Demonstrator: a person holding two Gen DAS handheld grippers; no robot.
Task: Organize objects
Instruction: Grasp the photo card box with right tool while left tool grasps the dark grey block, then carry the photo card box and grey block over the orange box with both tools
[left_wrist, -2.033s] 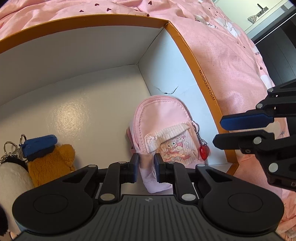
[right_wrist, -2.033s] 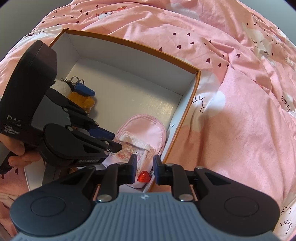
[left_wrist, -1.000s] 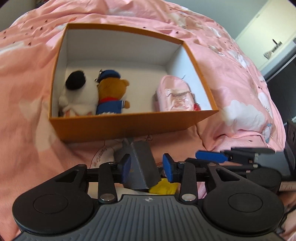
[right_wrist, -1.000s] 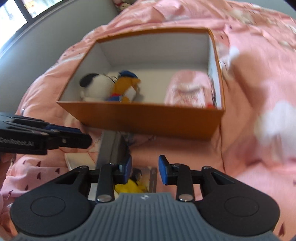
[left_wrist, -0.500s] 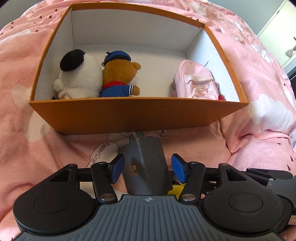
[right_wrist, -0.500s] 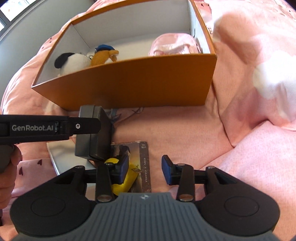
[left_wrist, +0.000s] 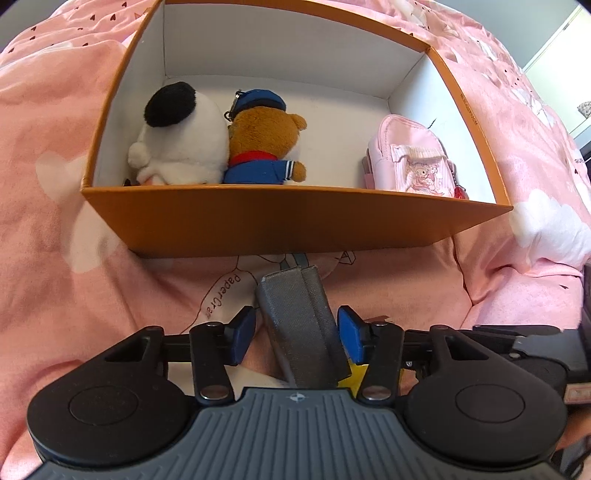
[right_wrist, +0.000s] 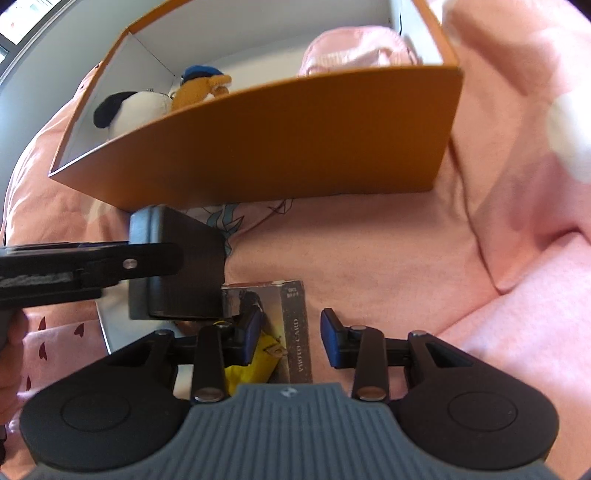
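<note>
An orange box (left_wrist: 288, 221) with white inside stands on the pink bedding. It holds a black-and-white plush (left_wrist: 177, 136), a brown bear in a blue cap (left_wrist: 262, 144) and a small pink backpack (left_wrist: 410, 162). My left gripper (left_wrist: 297, 334) is open, its jaws on either side of a dark grey wallet (left_wrist: 299, 325) that stands on edge in front of the box. My right gripper (right_wrist: 291, 336) is open around a photo card box (right_wrist: 295, 328), with a yellow item (right_wrist: 255, 358) beside it. The wallet (right_wrist: 181, 266) and the left gripper's fingers (right_wrist: 110, 262) show in the right wrist view.
The box (right_wrist: 277, 147) fills the upper right wrist view. A white flat sheet (right_wrist: 107, 325) lies under the wallet. Rumpled pink bedding (left_wrist: 44, 166) surrounds everything and rises in folds at the right (right_wrist: 524, 221).
Both grippers left the box and dropped to the items in front of it. The left jaws widened around the wallet. The right gripper lowered over the photo card box.
</note>
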